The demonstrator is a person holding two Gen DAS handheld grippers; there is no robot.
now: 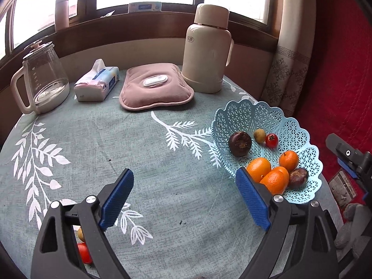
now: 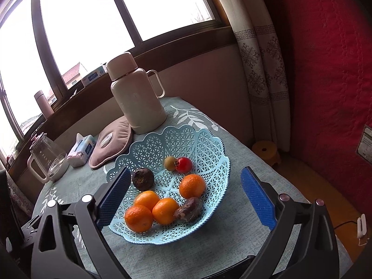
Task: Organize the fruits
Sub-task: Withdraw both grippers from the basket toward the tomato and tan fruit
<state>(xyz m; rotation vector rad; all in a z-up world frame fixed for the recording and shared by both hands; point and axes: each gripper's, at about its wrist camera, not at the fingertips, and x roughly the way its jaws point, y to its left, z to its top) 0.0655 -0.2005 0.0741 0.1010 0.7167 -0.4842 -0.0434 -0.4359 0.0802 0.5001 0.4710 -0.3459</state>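
Note:
A light blue lattice fruit basket (image 2: 204,139) (image 1: 300,127) stands on the table's right side. It holds several oranges (image 2: 192,185) (image 1: 288,160), two dark passion fruits (image 2: 143,178) (image 1: 240,143), a small red tomato (image 2: 184,164) (image 1: 271,140) and a small yellow-green fruit (image 2: 170,162) (image 1: 259,135). My right gripper (image 2: 186,197) is open and empty above the basket. My left gripper (image 1: 184,200) is open and empty over bare tablecloth, left of the basket. Behind its left finger lie a red tomato (image 1: 84,253) and a small yellowish fruit (image 1: 80,234), partly hidden.
At the back of the table stand a cream thermos (image 1: 207,48), a pink heating pad (image 1: 156,87), a tissue pack (image 1: 97,81) and a glass kettle (image 1: 43,79). A red quilt (image 2: 325,69) hangs at the right. A yellow stool (image 2: 265,150) stands on the floor.

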